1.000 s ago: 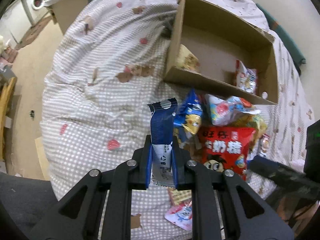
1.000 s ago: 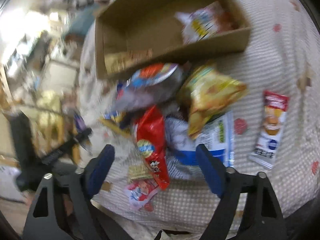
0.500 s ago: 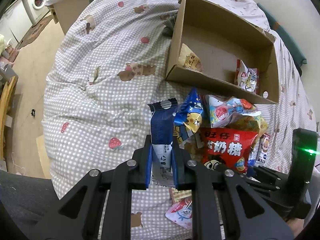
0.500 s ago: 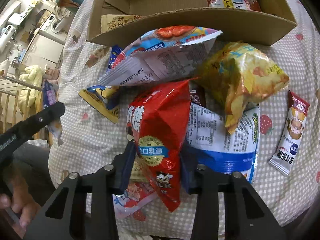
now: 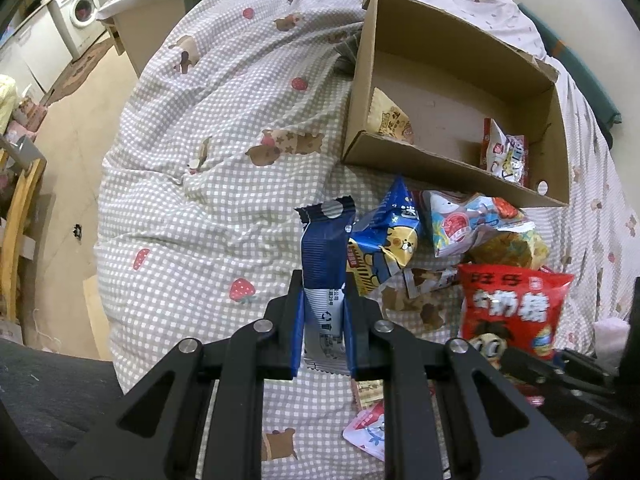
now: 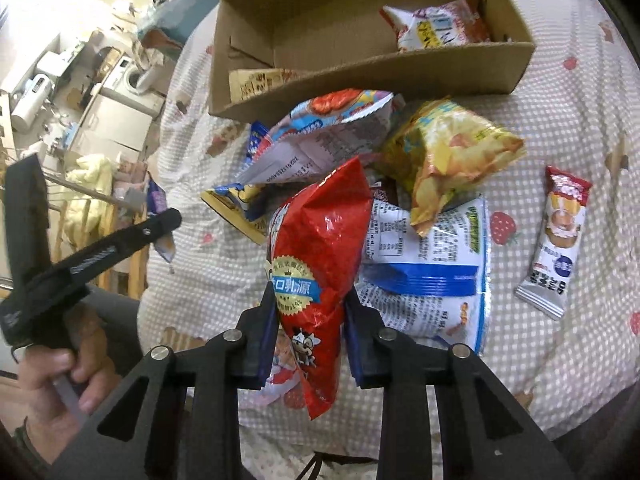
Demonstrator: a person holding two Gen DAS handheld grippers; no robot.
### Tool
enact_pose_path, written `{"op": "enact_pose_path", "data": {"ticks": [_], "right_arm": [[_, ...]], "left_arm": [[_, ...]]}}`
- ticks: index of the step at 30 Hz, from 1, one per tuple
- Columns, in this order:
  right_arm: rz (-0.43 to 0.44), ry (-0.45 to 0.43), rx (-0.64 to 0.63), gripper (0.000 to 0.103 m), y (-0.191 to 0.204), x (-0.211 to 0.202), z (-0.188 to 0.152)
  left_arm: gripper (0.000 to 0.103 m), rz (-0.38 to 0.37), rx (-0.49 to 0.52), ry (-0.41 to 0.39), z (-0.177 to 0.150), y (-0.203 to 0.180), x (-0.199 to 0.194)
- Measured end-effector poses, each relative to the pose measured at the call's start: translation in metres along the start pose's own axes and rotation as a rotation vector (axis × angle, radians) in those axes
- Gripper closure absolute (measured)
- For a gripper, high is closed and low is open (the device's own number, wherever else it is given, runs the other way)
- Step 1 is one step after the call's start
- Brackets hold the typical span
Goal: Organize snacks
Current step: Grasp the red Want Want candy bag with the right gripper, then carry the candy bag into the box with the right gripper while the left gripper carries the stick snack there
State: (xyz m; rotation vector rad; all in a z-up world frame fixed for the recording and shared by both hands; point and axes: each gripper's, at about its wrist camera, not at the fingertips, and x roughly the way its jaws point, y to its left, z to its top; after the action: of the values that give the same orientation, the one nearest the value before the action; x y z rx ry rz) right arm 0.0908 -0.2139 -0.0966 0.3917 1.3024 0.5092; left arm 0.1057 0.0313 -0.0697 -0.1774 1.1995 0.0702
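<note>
the left gripper [image 5: 323, 316] pinches a blue wrapper [image 5: 324, 256] upright between its jaws, above the checked quilt [image 5: 208, 200] and left of the snack pile. the right gripper [image 6: 310, 324] is clamped on a red bag [image 6: 320, 248] (its lower end hangs below the jaws) over a blue-and-white bag [image 6: 432, 264]. a yellow bag [image 6: 444, 148] lies beside it, a small bar [image 6: 556, 240] apart to the right. the box [image 5: 436, 160] beyond the pile holds two packets, one at each end.
</note>
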Motion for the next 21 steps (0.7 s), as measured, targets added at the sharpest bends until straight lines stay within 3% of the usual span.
{"op": "enact_pose_path", "data": {"ticks": [13,21], "right_arm": [[0.124,-0.169,-0.004,0.074,-0.011,-0.055,0.013],[0.155,-0.270,0.003,0.076,-0.026,-0.081,0.032]], "left_arm": [[0.089,0.028,0.024,-0.056,-0.001,-0.003,-0.008],[0.089,0.006,0.049,-0.109,0.020,-0.017,-0.028]]}}
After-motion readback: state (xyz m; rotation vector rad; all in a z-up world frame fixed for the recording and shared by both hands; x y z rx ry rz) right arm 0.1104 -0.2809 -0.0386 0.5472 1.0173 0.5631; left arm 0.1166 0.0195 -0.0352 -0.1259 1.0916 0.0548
